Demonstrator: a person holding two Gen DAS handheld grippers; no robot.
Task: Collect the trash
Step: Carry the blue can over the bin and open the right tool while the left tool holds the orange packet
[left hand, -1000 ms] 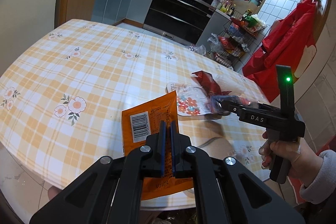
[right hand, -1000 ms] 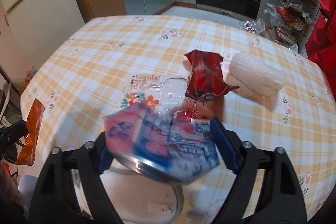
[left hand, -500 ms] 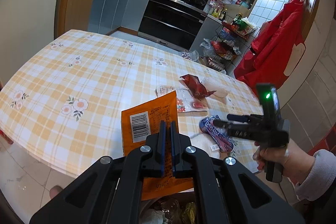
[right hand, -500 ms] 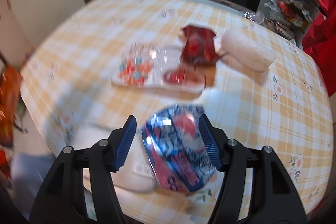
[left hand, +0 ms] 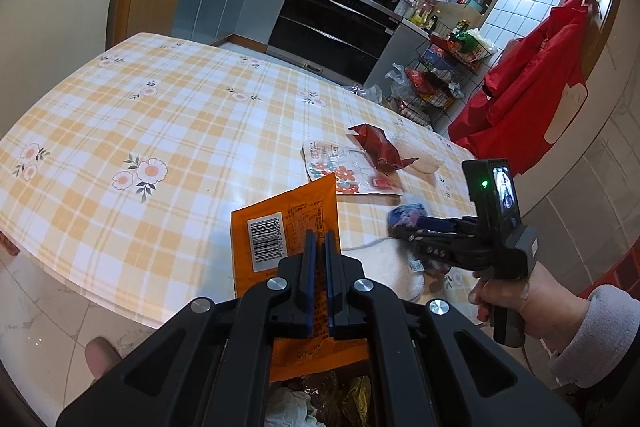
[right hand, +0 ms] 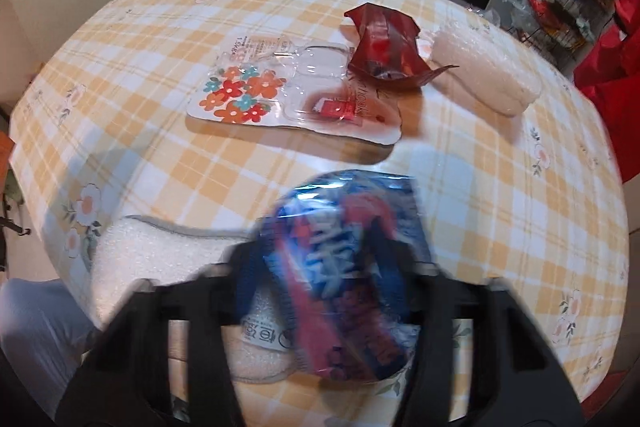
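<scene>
- Trash is lying in several pieces around the flowered blister card, which is resting flat on the checked tablecloth and serving as your landmark.
- Your left gripper is pinching an orange wrapper between nearly closed jaws; the wrapper is standing upright, barcode facing the camera, on the near side of the card and off the table edge.
- Below that wrapper, crumpled waste in a bin is showing at the bottom of the left view.
- Your right gripper is clamping a blue and red snack bag; the jaws are pressing in on both sides of it, though blur is hiding how hard.
- That bag is hanging just nearer to you than the card, over a white foam sheet that is lying at the table's near edge.
- You are looking at a dark red crumpled wrapper touching the card's far right corner, partly overlapping it.
- A white bubble-wrap roll is lying just beyond and to the right of the red wrapper, farther from the card.
- Your right hand is gripping the handle, to the right of the card and nearer.
</scene>
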